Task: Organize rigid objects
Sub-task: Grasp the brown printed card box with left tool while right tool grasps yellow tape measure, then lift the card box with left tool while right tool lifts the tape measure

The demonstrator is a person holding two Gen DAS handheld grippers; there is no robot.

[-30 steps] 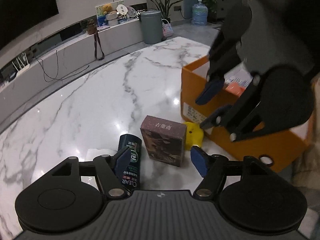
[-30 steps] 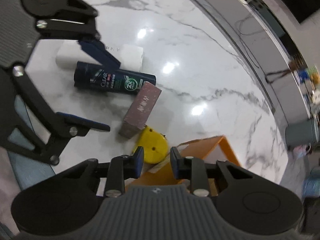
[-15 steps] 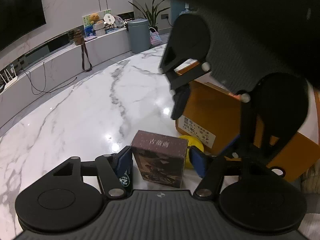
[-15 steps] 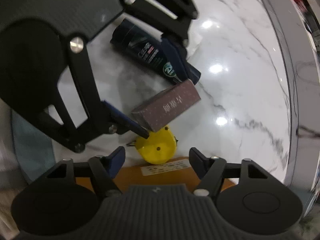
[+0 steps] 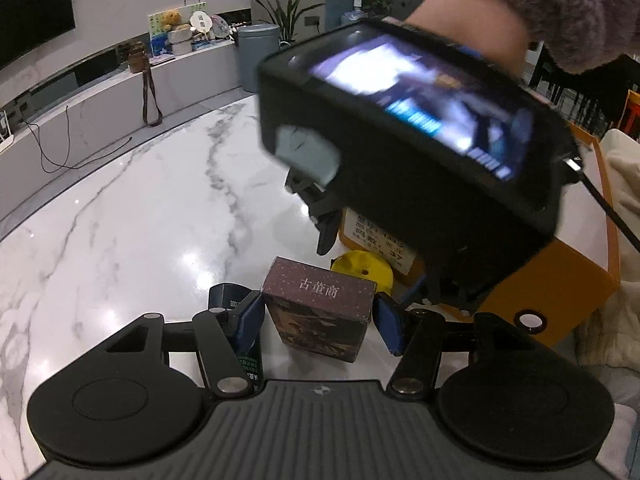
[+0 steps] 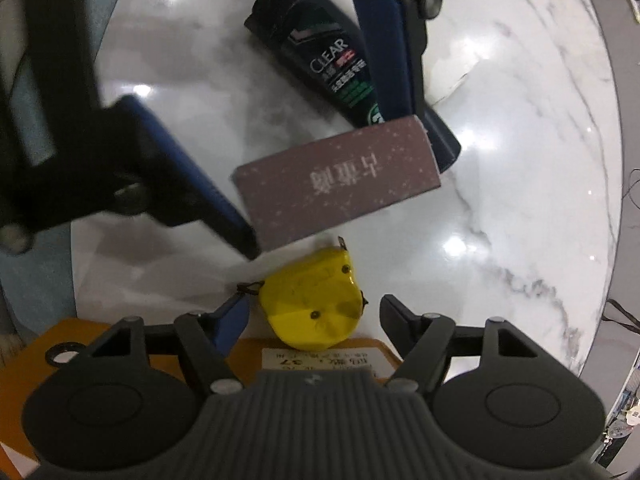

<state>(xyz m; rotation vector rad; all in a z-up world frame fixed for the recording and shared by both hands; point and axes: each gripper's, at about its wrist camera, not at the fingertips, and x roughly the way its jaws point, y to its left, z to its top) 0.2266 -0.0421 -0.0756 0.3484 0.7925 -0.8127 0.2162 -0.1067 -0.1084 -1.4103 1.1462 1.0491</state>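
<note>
Two grippers over a marble worktop (image 5: 120,220)

The left gripper (image 5: 320,316) has been closing; its fingers flank the upright purple box (image 5: 320,312), contact unclear. The right gripper (image 6: 312,316), fingers parted, straddles the yellow tape measure (image 6: 312,304) beside the orange box (image 5: 560,276).

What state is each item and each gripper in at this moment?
Purple box: upright on the marble, between the left gripper fingers, which have just been closing.
Yellow tape measure: on the table, against the orange box.
Shampoo bottle: lying flat.
Right gripper: open, straddling the tape measure.
</note>
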